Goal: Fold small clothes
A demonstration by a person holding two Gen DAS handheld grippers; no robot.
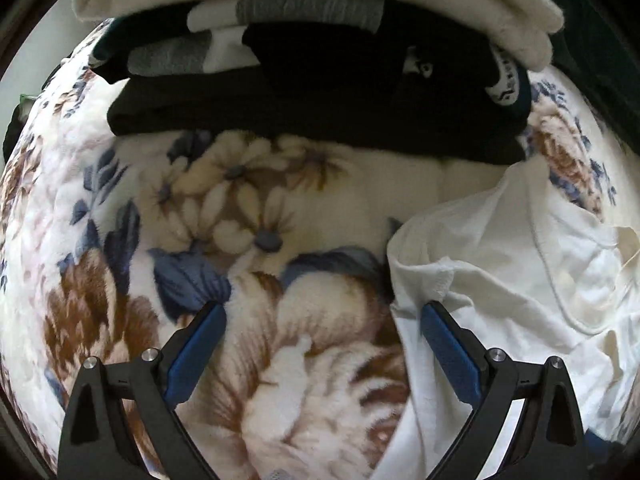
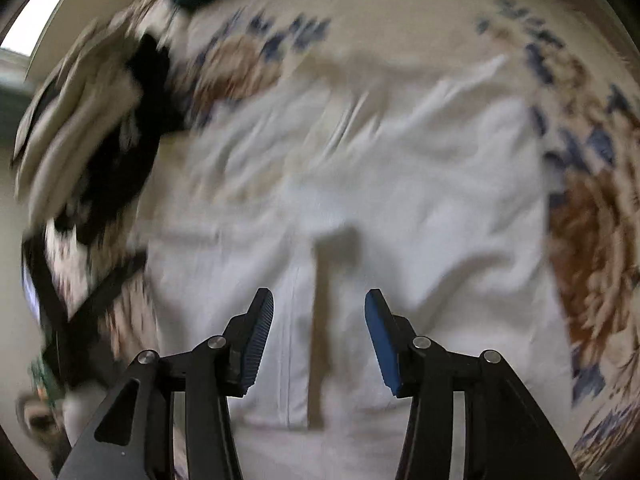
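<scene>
With folded stack (image 1: 316, 108) done at the blanket's (image 1: 132, 216) far edge, white garment (image 1: 508, 256) lies crumpled, unfolded; left gripper (image 1: 322, 328) and right gripper (image 2: 319, 320) both spread apart, empty

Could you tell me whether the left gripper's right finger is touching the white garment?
Cannot tell. In the left wrist view the finger's blue pad overlaps the white garment at its edge, but no view shows contact or a gap plainly.
</scene>
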